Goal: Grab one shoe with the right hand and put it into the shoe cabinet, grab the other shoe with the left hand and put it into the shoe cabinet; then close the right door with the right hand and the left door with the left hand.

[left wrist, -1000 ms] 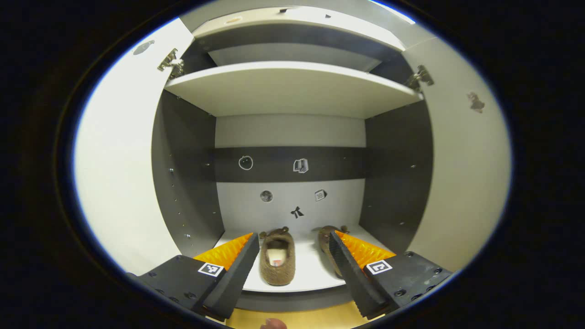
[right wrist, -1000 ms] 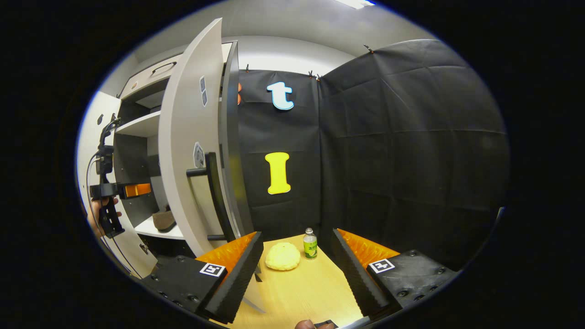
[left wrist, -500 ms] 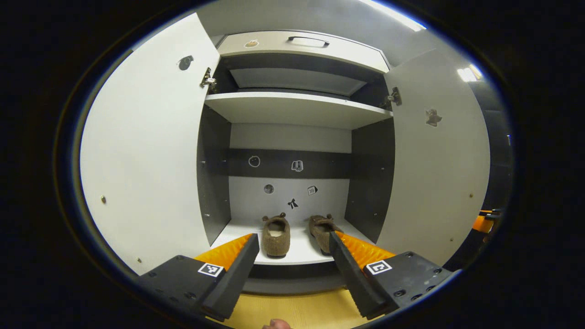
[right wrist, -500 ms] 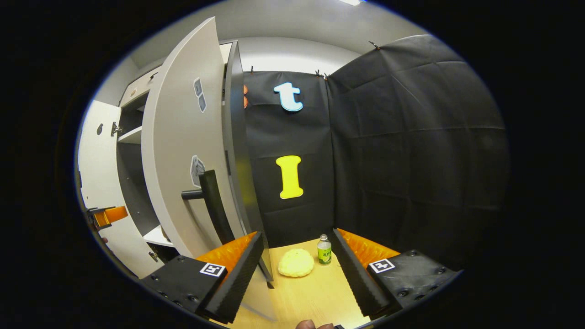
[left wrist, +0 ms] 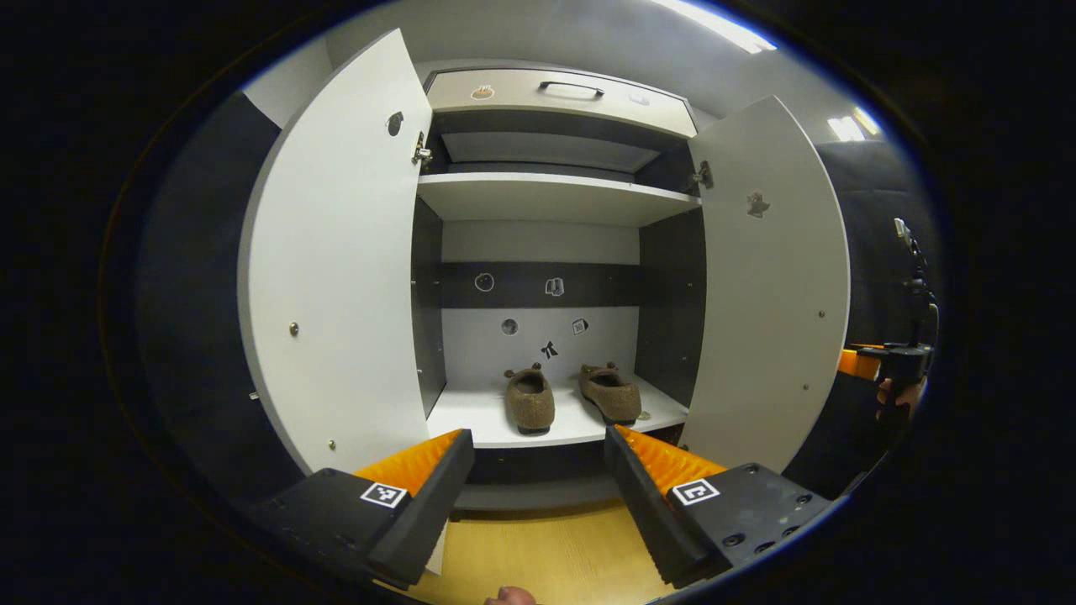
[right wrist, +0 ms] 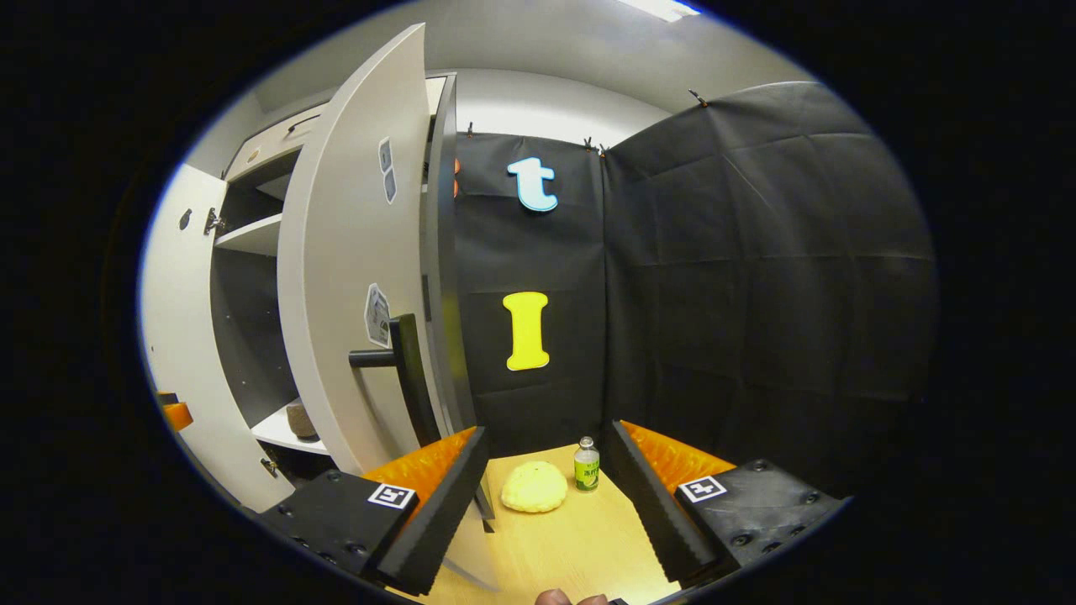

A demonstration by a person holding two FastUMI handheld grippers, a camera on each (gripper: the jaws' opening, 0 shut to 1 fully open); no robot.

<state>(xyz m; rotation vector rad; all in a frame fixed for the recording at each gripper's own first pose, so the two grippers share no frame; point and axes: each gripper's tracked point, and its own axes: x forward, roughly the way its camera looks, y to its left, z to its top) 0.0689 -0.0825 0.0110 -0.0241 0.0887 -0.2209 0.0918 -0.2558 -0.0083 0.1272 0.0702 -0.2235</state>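
Two brown fuzzy shoes stand side by side on the cabinet's bottom shelf [left wrist: 479, 416]: the left shoe [left wrist: 530, 402] and the right shoe [left wrist: 610, 394]. Both white doors hang open, the left door [left wrist: 336, 277] and the right door [left wrist: 773, 286]. My left gripper [left wrist: 538, 470] is open, back from the cabinet, nothing between its fingers. In the left gripper view the right gripper [left wrist: 891, 357] shows far right, held by a hand. My right gripper [right wrist: 546, 479] is open beside the right door's outer face [right wrist: 353, 277], near its dark handle [right wrist: 403, 370]. One shoe [right wrist: 298, 418] peeks out inside.
A yellow round object [right wrist: 535, 487] and a small green-labelled bottle [right wrist: 586, 465] sit on the wooden surface [right wrist: 572, 538] ahead of the right gripper. An upper shelf [left wrist: 546, 193] and a top drawer with handle [left wrist: 572, 86] belong to the cabinet. Black cloth walls surround it.
My left gripper has pulled back from the cabinet, so both shoes look smaller and both doors are fully in view. The right gripper shifted slightly near the right door.
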